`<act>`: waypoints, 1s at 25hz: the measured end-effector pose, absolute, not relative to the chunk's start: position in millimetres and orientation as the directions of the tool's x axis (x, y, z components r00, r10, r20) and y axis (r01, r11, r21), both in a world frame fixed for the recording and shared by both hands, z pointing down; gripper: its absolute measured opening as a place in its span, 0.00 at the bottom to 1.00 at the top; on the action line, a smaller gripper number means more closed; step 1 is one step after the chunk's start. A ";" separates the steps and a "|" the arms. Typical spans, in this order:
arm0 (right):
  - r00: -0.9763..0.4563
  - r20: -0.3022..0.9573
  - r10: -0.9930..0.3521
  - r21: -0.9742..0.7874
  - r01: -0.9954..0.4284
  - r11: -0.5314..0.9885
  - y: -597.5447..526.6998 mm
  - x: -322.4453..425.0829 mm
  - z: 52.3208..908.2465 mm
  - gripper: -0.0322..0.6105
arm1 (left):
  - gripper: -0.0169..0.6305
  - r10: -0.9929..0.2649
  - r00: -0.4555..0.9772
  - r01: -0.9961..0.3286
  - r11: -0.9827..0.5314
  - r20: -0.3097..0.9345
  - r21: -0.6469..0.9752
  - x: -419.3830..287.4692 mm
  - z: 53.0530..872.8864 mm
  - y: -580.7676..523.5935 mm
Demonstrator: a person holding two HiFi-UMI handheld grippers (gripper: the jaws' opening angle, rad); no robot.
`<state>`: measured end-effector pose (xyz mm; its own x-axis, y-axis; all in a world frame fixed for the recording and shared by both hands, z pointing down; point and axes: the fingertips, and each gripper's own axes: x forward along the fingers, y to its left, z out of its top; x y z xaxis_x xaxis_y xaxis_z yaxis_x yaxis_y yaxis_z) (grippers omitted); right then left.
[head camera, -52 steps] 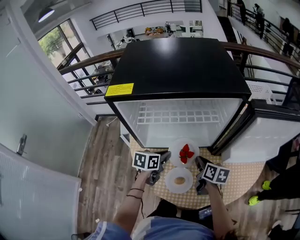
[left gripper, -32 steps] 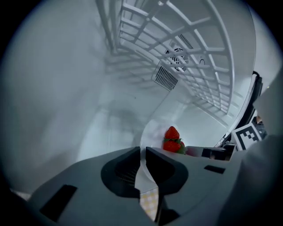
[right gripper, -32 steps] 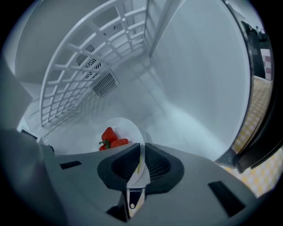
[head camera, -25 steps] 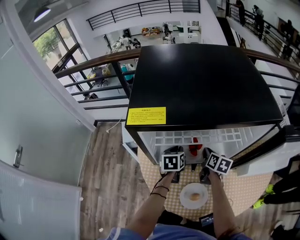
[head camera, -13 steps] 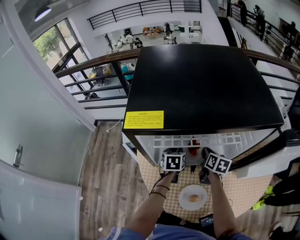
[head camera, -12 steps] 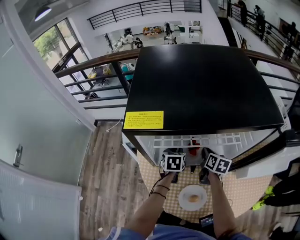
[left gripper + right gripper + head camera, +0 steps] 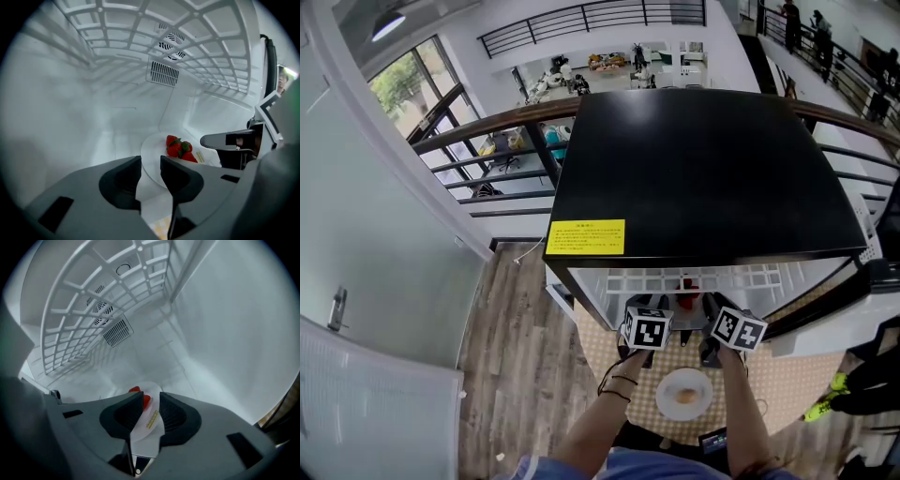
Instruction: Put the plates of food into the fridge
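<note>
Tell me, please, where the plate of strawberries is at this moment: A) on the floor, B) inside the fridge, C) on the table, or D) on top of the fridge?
B: the left gripper view shows the plate of strawberries lying inside the fridge, under its wire shelf.

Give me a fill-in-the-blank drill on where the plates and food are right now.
1. The strawberries lie on a ___ plate.
2. That plate stands inside the ___.
3. The other plate, which holds a bun, rests on the ___.
4. The sticker on the black top is ___.

Missing words: white; fridge; table; yellow.
</note>
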<state>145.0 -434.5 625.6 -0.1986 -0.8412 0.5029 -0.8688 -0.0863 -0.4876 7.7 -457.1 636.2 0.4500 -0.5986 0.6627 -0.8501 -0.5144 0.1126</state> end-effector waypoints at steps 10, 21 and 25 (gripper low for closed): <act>-0.299 0.436 -0.849 -0.494 -0.868 0.052 -385.8 117.9 588.0 0.16 | 0.21 -0.581 0.564 -0.782 -0.605 0.587 0.151 5.2 610.6 -387.9; -0.370 0.366 -0.854 -0.506 -0.849 0.151 -312.5 78.0 546.0 0.13 | 0.21 -0.571 0.676 -0.712 -0.669 0.466 0.213 -23.3 548.0 -309.3; -0.398 0.337 -0.853 -0.521 -0.834 0.183 -290.4 64.3 534.0 0.13 | 0.20 -0.579 0.706 -0.691 -0.688 0.407 0.222 -32.3 526.3 -287.3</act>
<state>64.3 -290.4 534.0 -0.3981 -0.8533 0.3366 -0.8336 0.1833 -0.5210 -32.3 -287.3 526.3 0.7065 -0.5788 0.4073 -0.6913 -0.6877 0.2218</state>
